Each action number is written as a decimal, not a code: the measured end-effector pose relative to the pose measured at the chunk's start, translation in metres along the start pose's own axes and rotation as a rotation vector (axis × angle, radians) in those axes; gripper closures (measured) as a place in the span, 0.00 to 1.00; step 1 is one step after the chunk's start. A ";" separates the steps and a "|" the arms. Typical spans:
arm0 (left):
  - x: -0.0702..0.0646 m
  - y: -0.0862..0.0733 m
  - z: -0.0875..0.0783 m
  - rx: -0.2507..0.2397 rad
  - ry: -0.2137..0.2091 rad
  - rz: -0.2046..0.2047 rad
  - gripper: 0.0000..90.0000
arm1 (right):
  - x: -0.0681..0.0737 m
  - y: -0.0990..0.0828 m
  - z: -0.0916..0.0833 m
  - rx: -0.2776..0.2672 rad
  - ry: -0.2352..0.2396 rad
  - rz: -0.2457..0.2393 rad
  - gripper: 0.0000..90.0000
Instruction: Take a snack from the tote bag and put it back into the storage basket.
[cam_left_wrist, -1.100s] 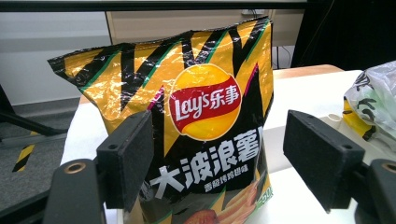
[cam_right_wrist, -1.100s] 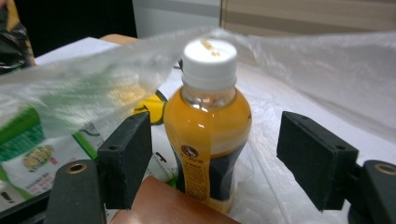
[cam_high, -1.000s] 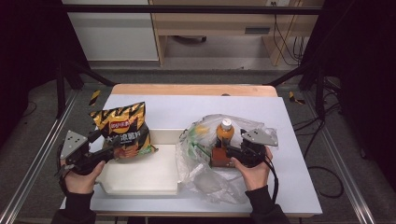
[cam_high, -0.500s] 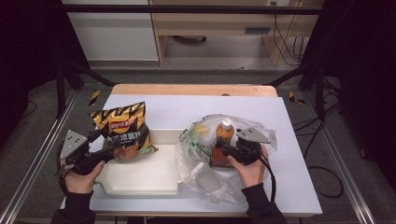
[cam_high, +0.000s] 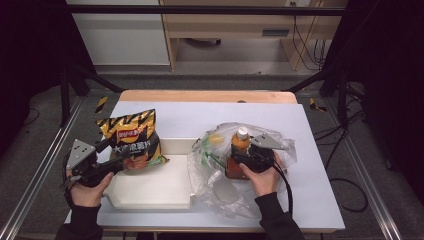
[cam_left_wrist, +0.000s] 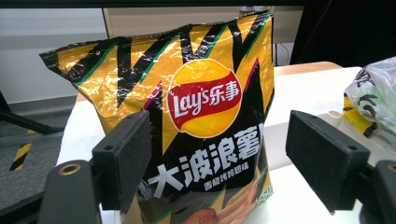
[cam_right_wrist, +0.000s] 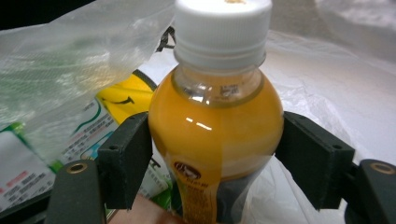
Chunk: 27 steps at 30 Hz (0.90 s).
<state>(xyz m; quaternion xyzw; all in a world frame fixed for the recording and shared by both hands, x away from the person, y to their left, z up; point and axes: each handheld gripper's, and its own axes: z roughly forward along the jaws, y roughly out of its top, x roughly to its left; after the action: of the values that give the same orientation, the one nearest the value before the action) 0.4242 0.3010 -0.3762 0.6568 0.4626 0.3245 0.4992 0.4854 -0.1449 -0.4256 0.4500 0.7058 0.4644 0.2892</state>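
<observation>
Bare table (cam_high: 190, 116) lies open beyond my tongs. Between them the white tray (cam_high: 150, 187) is low and passable. The upright chip bag (cam_high: 131, 140) blocks the left; the plastic bag (cam_high: 215, 170) crowds the bottle (cam_high: 240, 145).

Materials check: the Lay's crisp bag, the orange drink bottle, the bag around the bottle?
Black-and-yellow Lay's crisp bag: probably glossy plastic-foil film; it crinkles and throws sharp glints. Orange drink bottle with white cap: clear, smooth plastic by the look, highlights on its shoulder, ribbed opaque cap. Translucent carrier bag: thin, soft plastic film, wrinkled, contents showing through.
</observation>
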 end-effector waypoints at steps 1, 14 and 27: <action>0.000 0.000 0.000 0.001 0.000 0.000 0.24 | -0.001 0.000 0.002 -0.004 0.001 0.004 0.30; 0.001 -0.001 0.000 0.003 -0.002 0.000 0.24 | 0.000 -0.001 0.011 -0.019 0.006 0.011 0.34; 0.001 -0.001 0.001 0.002 0.000 -0.004 0.24 | 0.001 0.002 0.001 -0.018 0.013 -0.016 0.34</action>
<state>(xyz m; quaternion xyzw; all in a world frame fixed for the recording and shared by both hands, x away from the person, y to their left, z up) 0.4248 0.3017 -0.3772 0.6563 0.4643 0.3230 0.4994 0.4865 -0.1435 -0.4244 0.4386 0.7071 0.4712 0.2927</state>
